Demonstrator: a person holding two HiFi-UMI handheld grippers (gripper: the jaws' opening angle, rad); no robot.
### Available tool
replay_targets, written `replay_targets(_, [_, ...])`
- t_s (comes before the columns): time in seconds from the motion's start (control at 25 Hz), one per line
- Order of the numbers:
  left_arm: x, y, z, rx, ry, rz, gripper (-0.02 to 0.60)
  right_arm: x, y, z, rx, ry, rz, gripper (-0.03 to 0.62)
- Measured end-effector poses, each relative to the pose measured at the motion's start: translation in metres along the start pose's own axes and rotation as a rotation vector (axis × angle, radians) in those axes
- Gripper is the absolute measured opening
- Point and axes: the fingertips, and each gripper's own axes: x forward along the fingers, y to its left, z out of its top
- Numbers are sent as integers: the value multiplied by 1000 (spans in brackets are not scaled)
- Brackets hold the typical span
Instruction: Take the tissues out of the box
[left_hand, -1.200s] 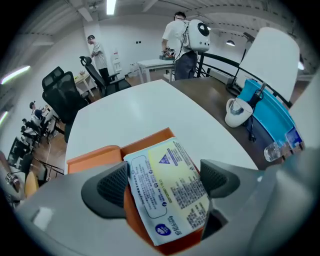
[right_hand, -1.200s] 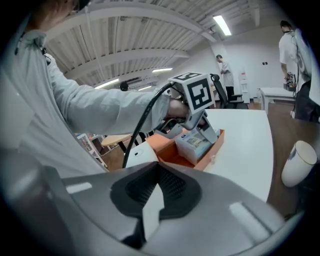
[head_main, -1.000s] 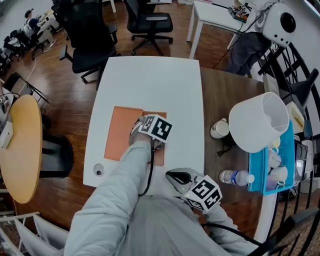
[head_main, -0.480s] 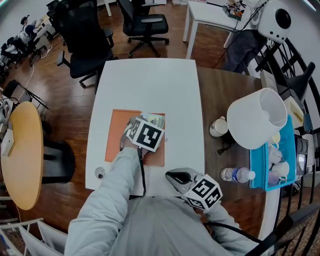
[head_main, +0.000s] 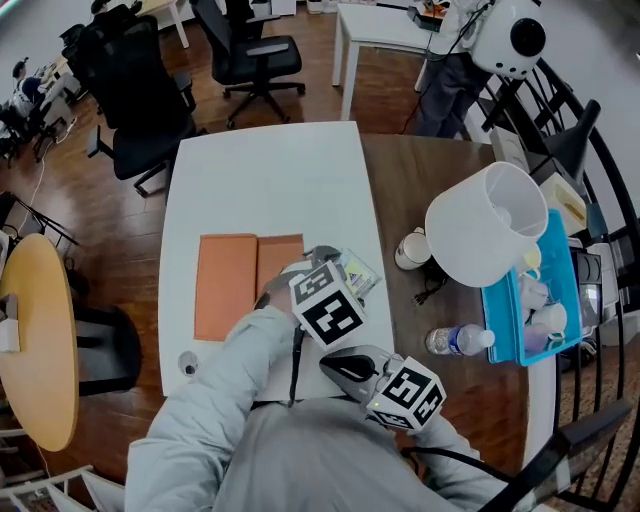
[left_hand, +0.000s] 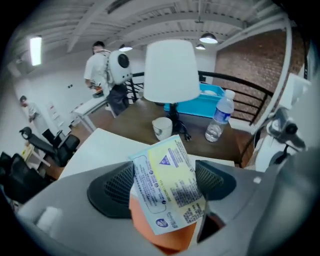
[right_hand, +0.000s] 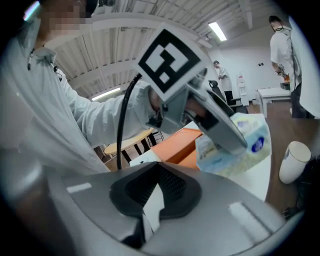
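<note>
The job is only just begun. The left tool (left_hand: 165, 185) pinches the tissue pack (head_main: 358, 273) by its two sides, with one dark pad on each side of it. The pack is up in the air, over the white worktop (head_main: 270, 180), just to the right of the orange mat (head_main: 228, 285). It is tilted, and its label with the small print faces the tool. The right tool (right_hand: 156, 192) is low and close to the person's body, and it points up at the pack. Its two pads are pressed together. A thin white bit shows between them, but I cannot tell what it is. No tissue sticks out of the pack in any view, and no loose tissue lies on the worktop or the mat. So the first part looks done: the pack is picked up and held. The main part is left, I think. The right tool must go to the pack, find the opening, grab a tissue and pull it out, while the left tool holds the pack so it does not slip.
</note>
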Motion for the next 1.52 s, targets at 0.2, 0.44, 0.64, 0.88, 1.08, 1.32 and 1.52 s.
replay_targets(0.2, [66,-37,-14,164,144,-91,405,-9,2,-16,42,0,-17,2])
replay_targets(0.44, [99,-50,-22,218,198,-128,405,-21,-1,-26,89,-14,-34,2])
replay_targets(0.64, [79,-41,-5,164,84,-108,450,-22,-6,-28,105,-20,-34,2])
replay_targets(0.88, [-29,-17,5,31,-250,-26,400,-18,-3,-18,77,-36,4,2])
replay_targets(1.08, [-171,4,-30,-161,-690,121,142,-18,-2,1,65,-78,43,3])
replay_targets(1.32, [-209,-11,-124,-386,-687,160,15,1,-1,15,36,-50,63,3])
replay_targets(1.52, [-197,-36,-153,-463,-648,145,15,16,5,18,41,-27,78,2])
